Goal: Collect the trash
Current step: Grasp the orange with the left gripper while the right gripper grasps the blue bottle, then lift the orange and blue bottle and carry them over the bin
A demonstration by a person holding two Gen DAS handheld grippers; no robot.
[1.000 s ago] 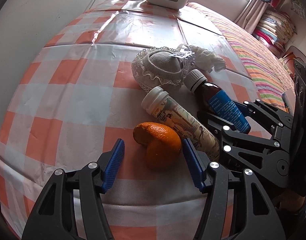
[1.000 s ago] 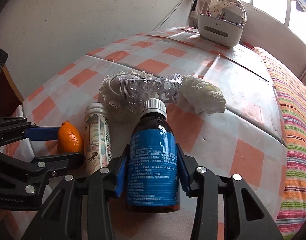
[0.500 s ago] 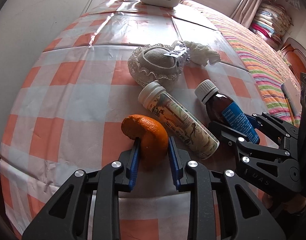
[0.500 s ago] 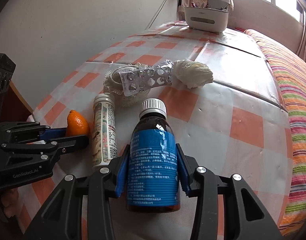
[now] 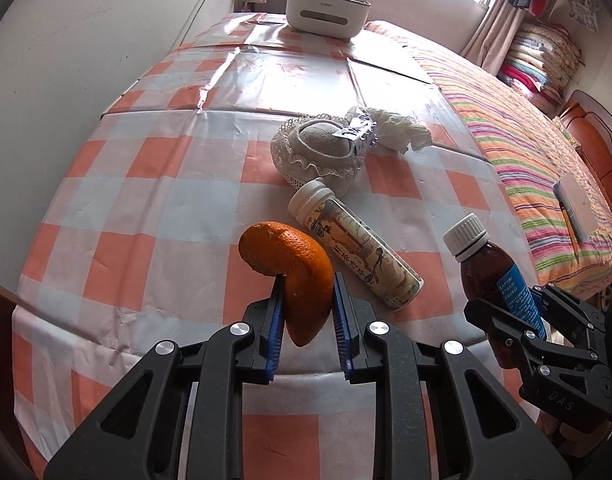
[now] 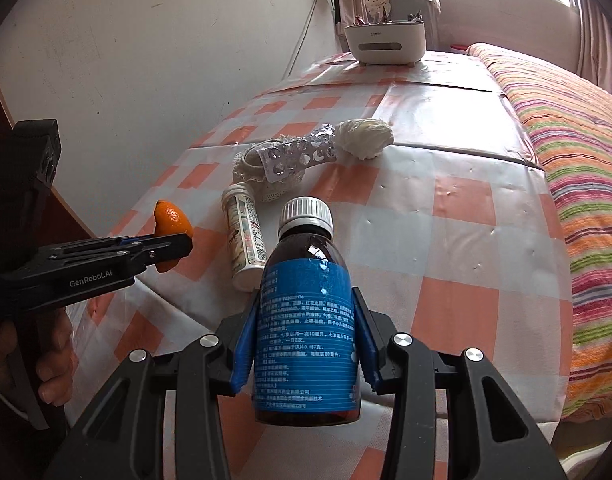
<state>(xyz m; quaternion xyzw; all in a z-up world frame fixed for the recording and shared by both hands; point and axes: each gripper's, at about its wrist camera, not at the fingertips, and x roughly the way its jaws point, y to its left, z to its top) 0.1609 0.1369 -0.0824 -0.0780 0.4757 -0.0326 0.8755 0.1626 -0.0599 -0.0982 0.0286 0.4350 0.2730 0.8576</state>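
Observation:
My left gripper (image 5: 308, 280) pinches a piece of orange peel (image 5: 289, 256) between its blue pads, its jaws still closing, and holds it just above the checked tablecloth (image 5: 145, 208). My right gripper (image 6: 306, 295) is shut on a brown medicine bottle (image 6: 306, 320) with a blue label and white cap, lifted off the table. A printed tube (image 5: 358, 256) with a white cap lies between them. Behind it sit a lace-trimmed cloth (image 5: 318, 156), a silver blister pack (image 6: 297, 156) and a crumpled tissue (image 6: 366, 136).
A white organiser box (image 5: 326, 12) stands at the table's far end by the wall. A bed with a striped blanket (image 5: 526, 140) runs along the right side, with a flat white device (image 5: 576, 208) on it. A hand (image 6: 53, 360) holds the left gripper.
The left jaws closed onto the orange peel and raised it off the cloth. The right gripper carried the bottle up and away from the tube, rolling it upright.

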